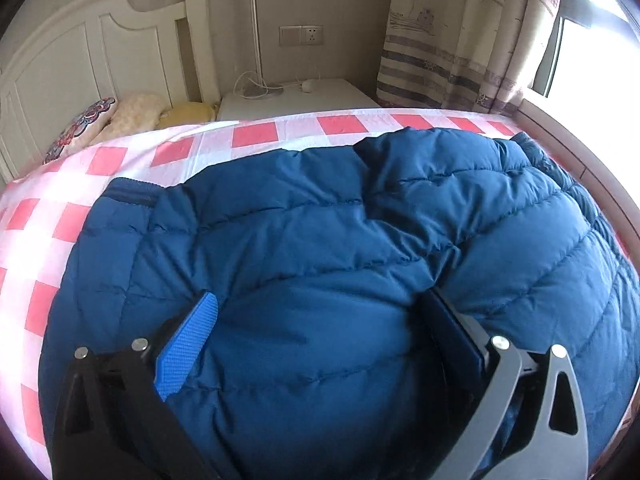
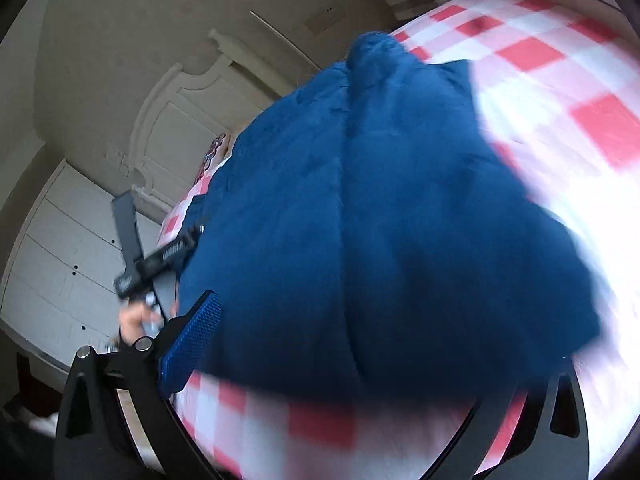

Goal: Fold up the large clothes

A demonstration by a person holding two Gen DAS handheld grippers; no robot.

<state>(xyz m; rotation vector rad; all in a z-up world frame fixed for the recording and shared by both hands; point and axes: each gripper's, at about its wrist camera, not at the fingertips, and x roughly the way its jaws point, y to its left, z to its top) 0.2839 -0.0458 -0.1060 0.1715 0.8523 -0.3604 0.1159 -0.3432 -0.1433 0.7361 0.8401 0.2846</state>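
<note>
A blue quilted puffer jacket (image 1: 320,232) lies spread on a bed with a pink and white checked sheet (image 1: 80,184). My left gripper (image 1: 324,312) is wide open, its fingers pressing down on the jacket near its close edge, with nothing between them. In the right wrist view the jacket (image 2: 380,220) is blurred and fills the middle. My right gripper (image 2: 360,344) is open at the jacket's near edge; its left finger (image 2: 192,340) shows, its right finger is hidden behind the fabric. The left gripper tool (image 2: 156,260) shows at the jacket's far side.
A white headboard (image 1: 80,60) and pillows (image 1: 100,124) stand at the far left. A white nightstand (image 1: 296,100) with a lamp and cables is behind the bed. A curtain (image 1: 460,32) and a window are at the right. White cupboards (image 2: 68,264) are beside the bed.
</note>
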